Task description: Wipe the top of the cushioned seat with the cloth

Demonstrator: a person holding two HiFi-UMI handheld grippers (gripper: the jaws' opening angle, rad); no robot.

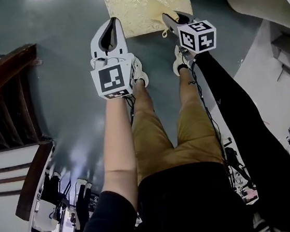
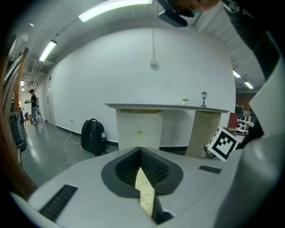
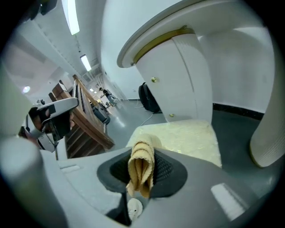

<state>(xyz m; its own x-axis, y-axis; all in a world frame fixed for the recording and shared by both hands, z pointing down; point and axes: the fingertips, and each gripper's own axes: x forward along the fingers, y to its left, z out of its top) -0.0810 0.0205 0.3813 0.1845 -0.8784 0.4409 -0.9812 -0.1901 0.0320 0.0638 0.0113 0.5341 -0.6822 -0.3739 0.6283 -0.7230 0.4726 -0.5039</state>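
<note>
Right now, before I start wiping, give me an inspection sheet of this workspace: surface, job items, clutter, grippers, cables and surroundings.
Surface: cushioned seat, gold patterned top, bare, standing on the grey floor.
Job's things: cloth, tan, folded, clamped in the right gripper; contact with the seat cannot be told.
Clutter: nothing seen on the seat.
Grippers: left gripper shut, empty, at the seat's near edge; right gripper shut on the cloth.
Cables: black cable along the person's leg; white cable on the floor by the backpack.
Surroundings: black backpack, white counter, wooden structure.
</note>
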